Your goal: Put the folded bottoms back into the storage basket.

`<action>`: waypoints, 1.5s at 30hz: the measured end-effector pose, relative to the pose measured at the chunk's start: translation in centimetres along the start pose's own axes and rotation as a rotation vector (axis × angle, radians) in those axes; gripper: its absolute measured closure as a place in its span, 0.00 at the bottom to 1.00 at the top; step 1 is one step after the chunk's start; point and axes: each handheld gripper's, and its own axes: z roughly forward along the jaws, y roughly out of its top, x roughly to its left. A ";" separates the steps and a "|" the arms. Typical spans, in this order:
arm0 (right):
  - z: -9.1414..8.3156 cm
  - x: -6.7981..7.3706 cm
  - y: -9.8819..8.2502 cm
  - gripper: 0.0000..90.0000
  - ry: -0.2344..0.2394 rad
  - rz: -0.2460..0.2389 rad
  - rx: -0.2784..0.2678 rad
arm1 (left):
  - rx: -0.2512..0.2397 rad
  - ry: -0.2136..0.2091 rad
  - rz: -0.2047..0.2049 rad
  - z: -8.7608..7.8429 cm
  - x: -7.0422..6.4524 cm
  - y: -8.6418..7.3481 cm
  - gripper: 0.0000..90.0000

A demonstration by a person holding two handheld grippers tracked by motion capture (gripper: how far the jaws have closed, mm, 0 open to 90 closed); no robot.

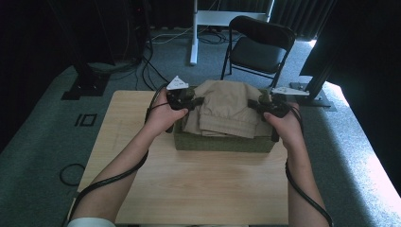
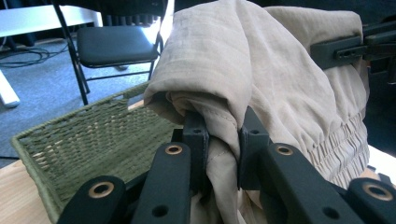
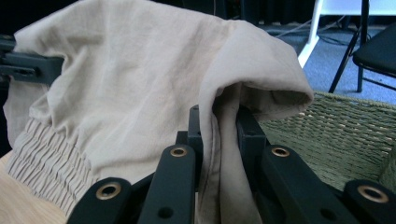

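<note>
Both tongs are clenching folded beige trousers [image 1: 226, 111] at centre frame; left tongs [image 1: 195, 101] are pinching the cloth's left edge, right tongs [image 1: 254, 105] its right edge; the garment is hanging between them over a green woven basket [image 1: 222, 143] on the bench [image 1: 198, 184].

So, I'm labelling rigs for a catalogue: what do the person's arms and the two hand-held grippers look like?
Both are black. The left gripper and right gripper each carry a pale three-cornered plate on top and trail a black cable along a bare forearm. In the gripper views the jaws are matt black blocks on black links with brass-coloured rivets. A bit of white sleeve shows at the left elbow.
</note>
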 end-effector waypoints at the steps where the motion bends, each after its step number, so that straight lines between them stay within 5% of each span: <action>1: 0.3 -0.2 0.1 0.89 -0.002 0.006 0.002 | -0.003 0.000 -0.010 0.2 0.2 0.1 0.88; 11: 2.9 -2.3 0.7 0.89 -0.065 0.041 0.025 | -0.003 0.013 -0.041 3.1 1.9 -0.2 0.88; 22: 6.0 -4.2 -1.1 0.89 -0.110 0.050 0.076 | 0.033 0.036 -0.088 6.5 3.6 -2.6 0.88; 35: 9.7 -6.7 -4.0 0.89 -0.160 0.113 0.137 | 0.080 0.045 -0.112 10.1 4.6 -5.0 0.88; 45: 11.4 -7.3 -4.5 0.89 -0.184 0.105 0.179 | 0.103 0.074 -0.127 11.5 5.4 -6.2 0.88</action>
